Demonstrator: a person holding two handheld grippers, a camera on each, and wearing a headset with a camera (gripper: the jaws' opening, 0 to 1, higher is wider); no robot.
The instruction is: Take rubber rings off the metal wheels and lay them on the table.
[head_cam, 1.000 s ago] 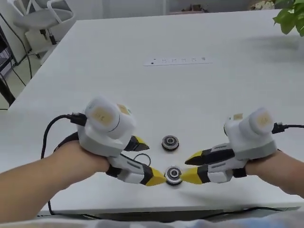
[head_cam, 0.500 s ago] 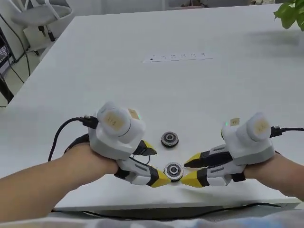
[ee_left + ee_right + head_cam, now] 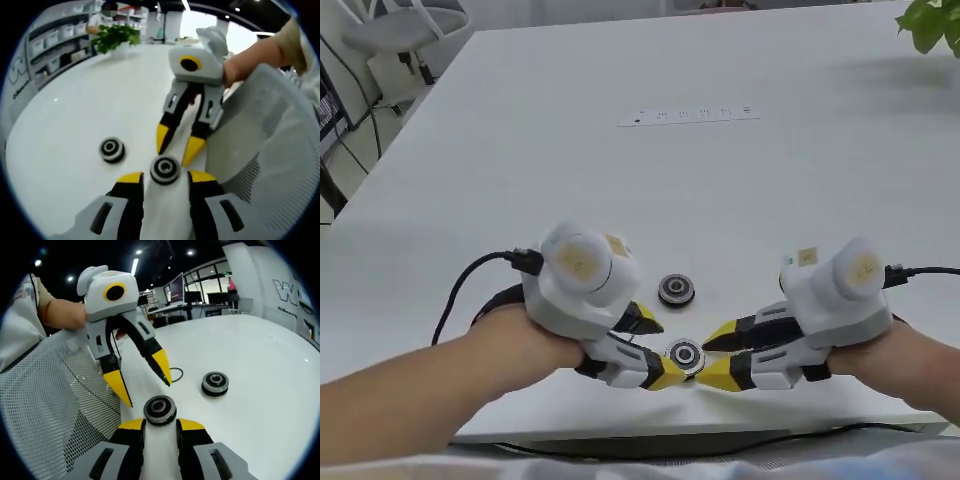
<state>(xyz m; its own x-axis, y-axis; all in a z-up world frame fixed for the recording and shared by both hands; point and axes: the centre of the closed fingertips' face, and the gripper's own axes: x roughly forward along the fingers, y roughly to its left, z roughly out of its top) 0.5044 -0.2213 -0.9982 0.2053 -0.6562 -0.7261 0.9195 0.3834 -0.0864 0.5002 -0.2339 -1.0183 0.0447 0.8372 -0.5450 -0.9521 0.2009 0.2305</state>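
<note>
Two metal wheels with dark rubber rings lie flat on the white table (image 3: 620, 190). The near wheel (image 3: 684, 355) (image 3: 165, 169) (image 3: 160, 410) sits close to the table's front edge, between both grippers. My left gripper (image 3: 657, 348) (image 3: 166, 177) (image 3: 142, 376) comes from the left, jaws open, with the wheel at its yellow tips. My right gripper (image 3: 706, 359) (image 3: 162, 424) (image 3: 176, 145) faces it from the right, also open, its tips at the wheel's other side. The far wheel (image 3: 676, 290) (image 3: 112, 149) (image 3: 215, 383) lies untouched just behind.
A thin black ring (image 3: 176, 374) lies on the table behind the left gripper's jaw. A white strip with small marks (image 3: 685, 116) lies mid-table. Green plant leaves (image 3: 932, 22) show at the far right, a chair (image 3: 400, 25) at the far left.
The left gripper has moved right, closer to the near wheel, and both pairs of tips now stand tighter around it. The head camera has tilted slightly.
</note>
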